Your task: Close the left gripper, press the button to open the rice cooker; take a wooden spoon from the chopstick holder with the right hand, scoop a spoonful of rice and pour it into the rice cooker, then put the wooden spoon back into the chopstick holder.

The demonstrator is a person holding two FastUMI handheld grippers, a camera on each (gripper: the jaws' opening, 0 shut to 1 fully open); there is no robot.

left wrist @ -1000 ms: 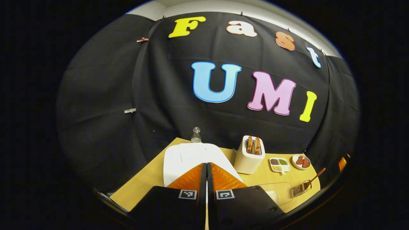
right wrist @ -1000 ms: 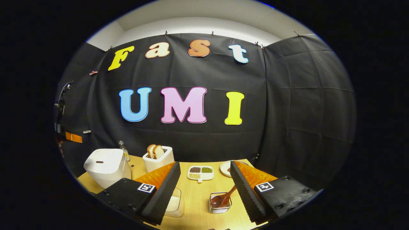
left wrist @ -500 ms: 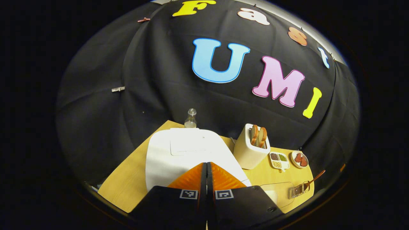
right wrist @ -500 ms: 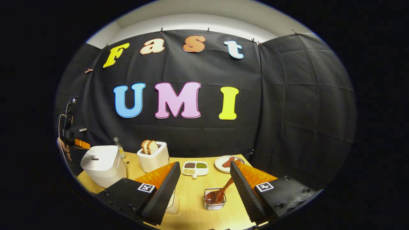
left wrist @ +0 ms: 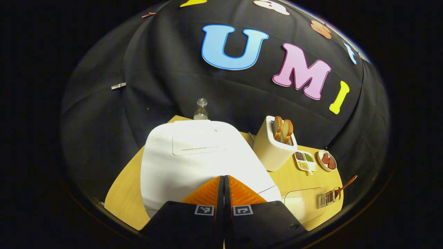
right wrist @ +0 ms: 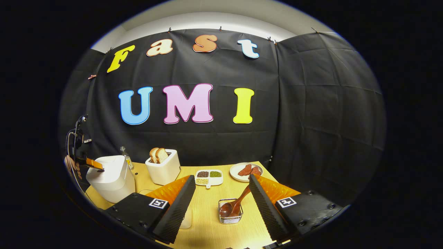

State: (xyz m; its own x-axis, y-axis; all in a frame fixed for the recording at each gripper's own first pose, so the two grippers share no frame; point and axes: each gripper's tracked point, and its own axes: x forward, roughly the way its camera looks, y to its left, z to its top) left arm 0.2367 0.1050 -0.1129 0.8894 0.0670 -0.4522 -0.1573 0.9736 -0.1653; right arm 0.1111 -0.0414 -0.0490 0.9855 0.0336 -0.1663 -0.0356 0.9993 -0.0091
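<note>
Rice cooker (left wrist: 193, 162) showing plain white. Toaster (right wrist: 163, 170) showing white, bread slices (right wrist: 156, 154) showing tan with brown crust. Surface (right wrist: 211, 207) showing pale yellow wood grain. Spoon (right wrist: 232, 206) showing dark reddish brown. Divided dish (right wrist: 209, 177) showing white, holding brown, green, cream grains. Plate (right wrist: 242, 172) showing white, carrying red pieces.

You are in a staged recording booth, not a real kitchen; black cloth (right wrist: 311, 103) pinned up as walls; one wooden table (right wrist: 211, 204) set with a rice cooker (left wrist: 193, 155), toaster (right wrist: 163, 169), sectioned dish (right wrist: 209, 177) and plate (right wrist: 246, 171).
</note>
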